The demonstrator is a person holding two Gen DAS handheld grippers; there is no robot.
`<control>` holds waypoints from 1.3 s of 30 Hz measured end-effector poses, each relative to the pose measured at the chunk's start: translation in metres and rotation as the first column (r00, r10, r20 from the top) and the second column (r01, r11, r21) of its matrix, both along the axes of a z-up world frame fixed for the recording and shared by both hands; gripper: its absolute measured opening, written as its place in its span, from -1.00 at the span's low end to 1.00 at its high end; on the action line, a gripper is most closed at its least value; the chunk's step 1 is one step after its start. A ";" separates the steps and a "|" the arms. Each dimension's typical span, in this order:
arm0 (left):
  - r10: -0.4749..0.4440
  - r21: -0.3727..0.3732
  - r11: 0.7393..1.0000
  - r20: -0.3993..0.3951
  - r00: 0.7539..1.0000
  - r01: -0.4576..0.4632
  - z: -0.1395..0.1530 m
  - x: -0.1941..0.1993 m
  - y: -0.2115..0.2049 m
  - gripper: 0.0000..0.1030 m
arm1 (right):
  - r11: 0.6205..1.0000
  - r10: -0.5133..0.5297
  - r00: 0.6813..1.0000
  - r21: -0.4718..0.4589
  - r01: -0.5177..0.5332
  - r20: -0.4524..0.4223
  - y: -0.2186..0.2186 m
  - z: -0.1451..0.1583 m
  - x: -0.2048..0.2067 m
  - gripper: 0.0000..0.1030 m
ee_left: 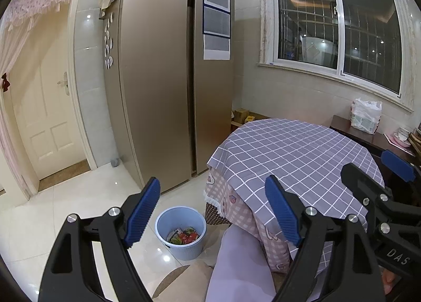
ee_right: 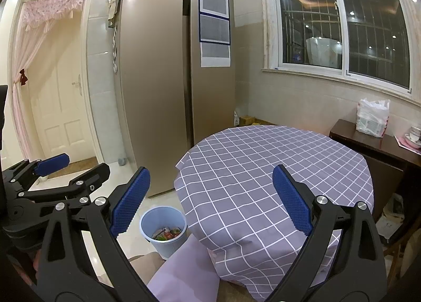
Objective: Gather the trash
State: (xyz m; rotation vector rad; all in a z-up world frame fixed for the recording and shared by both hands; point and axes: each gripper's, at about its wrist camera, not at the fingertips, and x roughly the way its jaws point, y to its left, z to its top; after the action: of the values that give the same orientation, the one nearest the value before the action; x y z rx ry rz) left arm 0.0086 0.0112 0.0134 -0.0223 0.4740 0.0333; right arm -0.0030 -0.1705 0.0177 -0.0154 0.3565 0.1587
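Observation:
A light blue waste bin [ee_left: 181, 232] stands on the tiled floor beside the round table; it holds several colourful wrappers [ee_left: 184, 236]. It also shows in the right wrist view [ee_right: 164, 231]. My left gripper [ee_left: 213, 212] is open and empty, held high above the bin and the table's edge. My right gripper [ee_right: 210, 196] is open and empty over the table's near side. Each gripper shows in the other's view: the right gripper [ee_left: 373, 168] at the right edge, the left gripper [ee_right: 76, 168] at the left.
The round table has a grey checked cloth [ee_right: 276, 165]. A tall gold fridge [ee_left: 171, 70] stands behind the bin. A white door [ee_left: 47, 107] is at left. A dark side table [ee_right: 376, 141] carries a white plastic bag [ee_right: 372, 118]. A lilac cushioned seat [ee_left: 236, 267] is below.

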 end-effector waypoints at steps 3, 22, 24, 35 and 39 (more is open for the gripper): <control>0.004 -0.002 1.000 0.001 1.000 -0.004 0.000 -0.002 0.002 0.56 | 1.000 0.002 1.000 -0.004 -0.002 0.002 0.001 0.001 0.000 0.80; 0.011 0.003 1.000 0.012 1.000 -0.011 -0.001 -0.005 0.004 0.56 | 1.000 0.006 1.000 -0.016 -0.006 0.010 0.004 0.002 -0.003 0.80; 0.013 0.005 1.000 0.012 1.000 -0.013 0.000 -0.005 0.003 0.56 | 1.000 0.007 1.000 -0.017 -0.006 0.010 0.004 0.002 -0.003 0.80; 0.013 0.008 1.000 0.009 1.000 -0.013 0.000 -0.003 0.003 0.56 | 1.000 0.003 1.000 -0.019 -0.003 0.007 0.004 0.001 -0.004 0.80; 0.014 0.011 1.000 0.009 1.000 -0.014 0.000 -0.003 0.004 0.56 | 1.000 0.007 1.000 -0.015 -0.007 -0.002 0.004 0.000 -0.003 0.80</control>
State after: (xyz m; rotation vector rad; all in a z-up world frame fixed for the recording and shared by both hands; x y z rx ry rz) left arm 0.0055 0.0155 0.0135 -0.0145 0.4646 0.0501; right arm -0.0060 -0.1670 0.0176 -0.0308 0.3594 0.1626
